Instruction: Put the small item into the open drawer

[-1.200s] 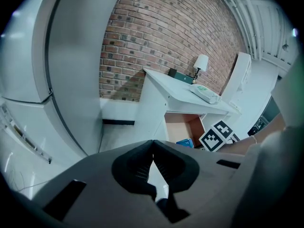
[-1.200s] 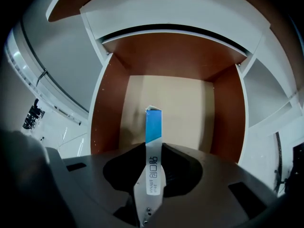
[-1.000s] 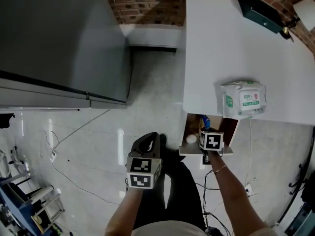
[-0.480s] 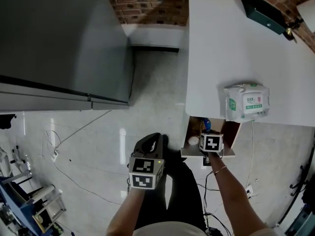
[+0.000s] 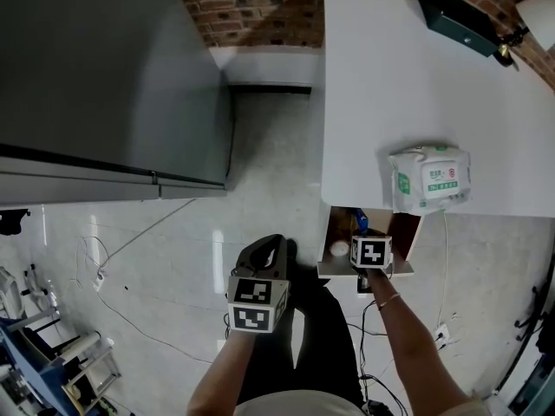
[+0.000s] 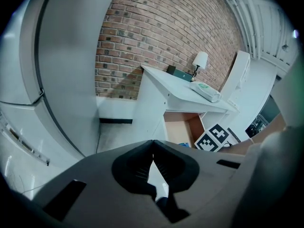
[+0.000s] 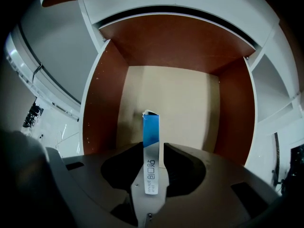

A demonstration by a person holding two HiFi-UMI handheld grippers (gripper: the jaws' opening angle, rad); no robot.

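Note:
The small item is a narrow blue-and-white box (image 7: 151, 141). It stands upright between the jaws of my right gripper (image 7: 152, 160), which are opening, with slight gaps at its sides. Below it lies the open drawer (image 7: 185, 103), with a pale floor and brown walls. In the head view my right gripper (image 5: 360, 228) hovers over the drawer (image 5: 329, 232) under the white desk's front edge, and the box's blue end (image 5: 360, 222) shows. My left gripper (image 5: 269, 243) hangs shut and empty over the floor, left of the drawer. Its jaws (image 6: 152, 148) meet at the tips.
A small white round thing (image 5: 338, 249) lies in the drawer's near left corner. On the white desk (image 5: 408, 85) sit a pack of wipes (image 5: 431, 176), a dark green box (image 5: 458, 20) and a lamp (image 5: 529, 16). A tall grey appliance (image 5: 95, 76) stands at left. Cables trail across the floor.
The right gripper has stayed over the open drawer with the box's blue end showing. The left gripper has not moved. Only the view has swayed slightly.

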